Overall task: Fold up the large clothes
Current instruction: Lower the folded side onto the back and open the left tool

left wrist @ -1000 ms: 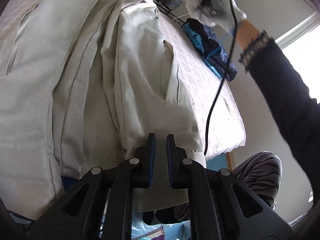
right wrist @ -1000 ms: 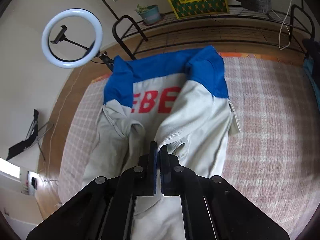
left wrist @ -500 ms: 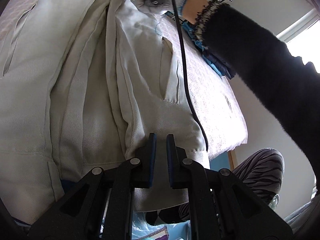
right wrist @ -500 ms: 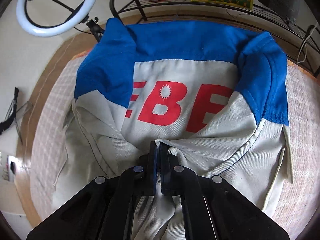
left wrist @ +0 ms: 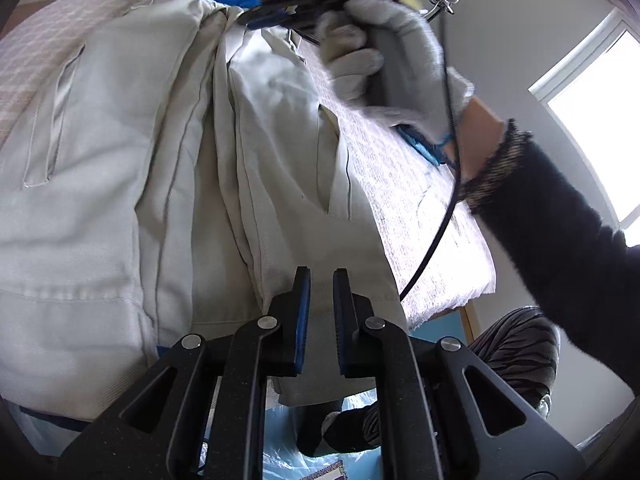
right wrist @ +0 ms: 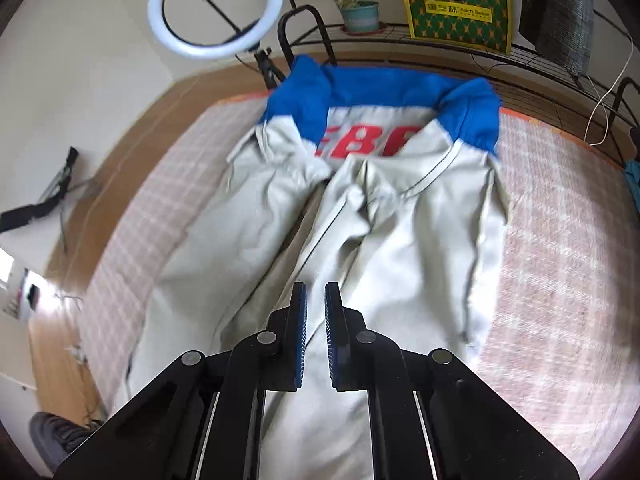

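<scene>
The jacket [right wrist: 360, 240], pale grey with a blue yoke and red letters, lies spread on the table [right wrist: 560, 300], which is covered by a pink checked cloth; both front panels are folded in toward the middle, and the hem hangs over the table's near edge in the left wrist view [left wrist: 120, 160].

The left gripper [left wrist: 321, 292] sits at that hem with its jaws nearly pressed together; grey cloth shows through the narrow gap, but whether the pads pinch it I cannot tell. The right gripper [right wrist: 315, 312] hovers over the jacket's middle. Its jaws have just been opening and now stand a little apart, with nothing between them; the cloth lies below.

In the left wrist view, a gloved hand [left wrist: 400, 60] grips the right gripper's handle above the collar end, a black cable [left wrist: 440, 220] trailing from it past a dark sleeve [left wrist: 560, 240].

Beyond the table stand a ring light [right wrist: 216, 8], a wire shelf [right wrist: 440, 44], a potted plant [right wrist: 360, 14] and a yellow-green bag [right wrist: 460, 8].
</scene>
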Demonstrator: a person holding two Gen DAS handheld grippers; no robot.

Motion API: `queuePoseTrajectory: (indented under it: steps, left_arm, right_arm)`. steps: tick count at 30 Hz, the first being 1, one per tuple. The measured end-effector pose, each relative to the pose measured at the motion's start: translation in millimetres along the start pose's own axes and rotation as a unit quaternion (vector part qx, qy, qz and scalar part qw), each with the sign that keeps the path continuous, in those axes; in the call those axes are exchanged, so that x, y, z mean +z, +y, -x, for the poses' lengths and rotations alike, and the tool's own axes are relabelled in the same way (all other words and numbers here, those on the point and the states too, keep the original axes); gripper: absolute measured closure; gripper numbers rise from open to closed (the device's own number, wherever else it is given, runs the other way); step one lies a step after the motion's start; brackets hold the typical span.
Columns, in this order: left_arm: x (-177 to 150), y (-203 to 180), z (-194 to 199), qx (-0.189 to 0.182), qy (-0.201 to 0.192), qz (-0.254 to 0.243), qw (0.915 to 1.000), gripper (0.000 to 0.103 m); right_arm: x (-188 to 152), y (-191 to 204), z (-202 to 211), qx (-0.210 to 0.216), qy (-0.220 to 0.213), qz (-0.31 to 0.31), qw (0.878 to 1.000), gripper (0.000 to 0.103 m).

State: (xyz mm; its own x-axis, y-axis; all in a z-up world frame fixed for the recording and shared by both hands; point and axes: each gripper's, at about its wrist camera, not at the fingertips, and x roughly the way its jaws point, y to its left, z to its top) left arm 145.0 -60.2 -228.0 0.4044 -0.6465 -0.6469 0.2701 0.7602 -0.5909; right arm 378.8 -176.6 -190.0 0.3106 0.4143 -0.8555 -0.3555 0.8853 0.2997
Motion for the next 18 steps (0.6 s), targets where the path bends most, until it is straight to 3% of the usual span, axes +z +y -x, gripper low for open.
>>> queuePoseTrajectory:
  steps: [3,5,7,9,12,15,18]
  left_arm:
    - [1,2,9,0.008,-0.007,-0.005,0.9999,0.095]
    - [2,0,19,0.016,-0.016,-0.015,0.9996,0.095]
    - [3,-2,32,0.018,-0.029,-0.021,0.9992,0.095]
    - [-2,-1,55,0.023,-0.044,-0.03,0.9983,0.095]
    - [-11,6,84,0.042,-0.06,-0.037,0.9967,0.092]
    - [-21,15,108,0.075,-0.068,-0.054,0.9934,0.063]
    - [-27,23,123,0.102,-0.061,-0.072,0.9903,0.062]
  right_arm:
    - [-1,8,-39,0.011,0.016,-0.023,1.0,0.095]
    - [-4,19,-64,-0.013,0.026,-0.014,0.999,0.095]
    - [-2,32,-58,-0.033,0.026,0.013,0.999,0.092]
    - [-4,33,-37,-0.014,0.028,0.015,0.999,0.092]
    - [-21,30,20,0.013,-0.003,0.006,1.0,0.092]
    - [-57,27,84,0.034,-0.034,-0.008,0.999,0.084]
    - [-109,32,130,0.048,-0.057,-0.018,0.997,0.076]
